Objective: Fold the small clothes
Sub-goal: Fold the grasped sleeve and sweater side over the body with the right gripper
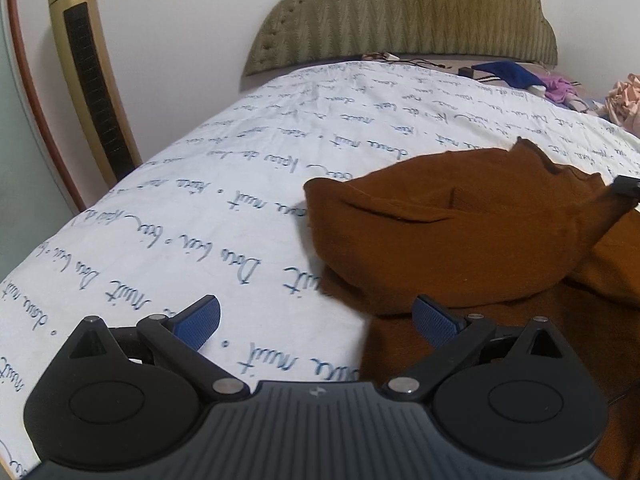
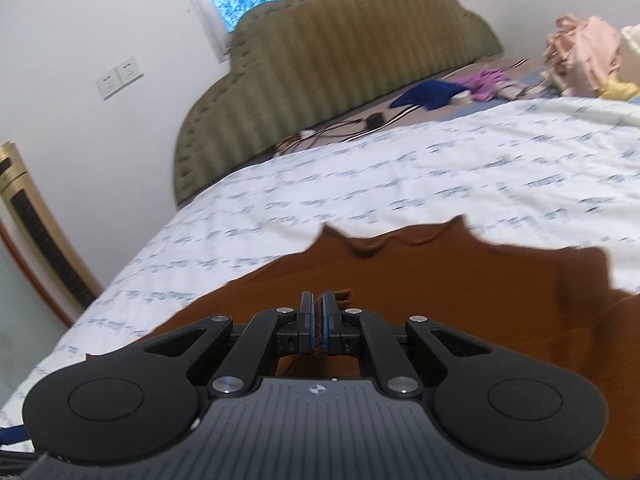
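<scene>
Here the brown garment [image 1: 472, 232] is lying on the bed [image 1: 224, 184], bunching up ahead and to the right of the left gripper [image 1: 316, 320], whose jaws are standing spread and empty. The right gripper [image 2: 318, 314] is pinching a fold of the cloth, sitting nearer to it. No containers are showing.

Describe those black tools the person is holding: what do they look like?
Both the left gripper and the right gripper are matte black, with a ribbed grey body bearing a small logo, two round discs, silver pivot pins and jointed arms ending in blue textured pads. No cables or sleeves show.
</scene>
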Motion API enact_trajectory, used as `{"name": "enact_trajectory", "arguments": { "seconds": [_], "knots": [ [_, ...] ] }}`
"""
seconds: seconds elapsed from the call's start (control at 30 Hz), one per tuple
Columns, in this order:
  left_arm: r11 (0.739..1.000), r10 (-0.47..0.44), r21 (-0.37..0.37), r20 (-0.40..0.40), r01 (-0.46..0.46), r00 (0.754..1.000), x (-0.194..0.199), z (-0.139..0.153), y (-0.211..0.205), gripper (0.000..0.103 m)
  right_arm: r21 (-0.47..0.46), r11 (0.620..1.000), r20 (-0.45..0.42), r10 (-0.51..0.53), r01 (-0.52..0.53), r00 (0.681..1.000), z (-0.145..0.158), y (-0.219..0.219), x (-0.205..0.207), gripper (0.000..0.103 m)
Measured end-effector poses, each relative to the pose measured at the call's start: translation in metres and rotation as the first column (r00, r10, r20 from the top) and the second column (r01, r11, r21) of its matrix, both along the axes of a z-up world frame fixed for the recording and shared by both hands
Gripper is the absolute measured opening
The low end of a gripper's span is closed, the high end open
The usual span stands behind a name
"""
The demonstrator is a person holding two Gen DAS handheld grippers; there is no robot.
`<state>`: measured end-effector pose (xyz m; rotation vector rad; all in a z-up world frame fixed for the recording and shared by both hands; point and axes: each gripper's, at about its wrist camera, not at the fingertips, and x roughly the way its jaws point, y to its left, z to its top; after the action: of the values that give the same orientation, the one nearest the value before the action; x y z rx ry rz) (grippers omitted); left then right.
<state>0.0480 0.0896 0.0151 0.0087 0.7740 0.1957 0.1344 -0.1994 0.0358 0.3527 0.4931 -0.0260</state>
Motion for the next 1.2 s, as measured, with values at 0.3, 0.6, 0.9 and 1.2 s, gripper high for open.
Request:
{"name": "enact_trajectory", "arguments": {
  "seconds": [0.3, 0.6, 0.9, 1.2],
  "knots": [
    [0.997, -0.074, 0.027, -0.009, 0.074, 0.997, 0.009, -0.003, -0.034, 0.103, -0.017, 0.988, -0.002, -0.156, 0.156, 0.988, -0.008, -0.061, -0.033, 0.003],
    [0.993, -0.111, 0.033, -0.029, 0.112, 0.993, 0.011, -0.01, -0.051, 0.103, 0.025, 0.977, -0.037, -0.211, 0.212, 0.977, -0.018, -0.112, -0.063, 0.007],
    [0.992, -0.12, 0.041, -0.02, 0.121, 0.993, 0.008, -0.007, -0.048, 0.103, 0.445, 0.876, -0.191, -0.111, 0.187, 0.975, -0.06, -0.093, -0.055, 0.028],
    [0.988, -0.149, -0.053, -0.035, 0.147, 0.988, 0.025, -0.012, -0.055, 0.103, 0.588, 0.77, -0.186, -0.171, 0.249, 0.968, -0.081, -0.085, -0.059, 0.045]
  ]
}}
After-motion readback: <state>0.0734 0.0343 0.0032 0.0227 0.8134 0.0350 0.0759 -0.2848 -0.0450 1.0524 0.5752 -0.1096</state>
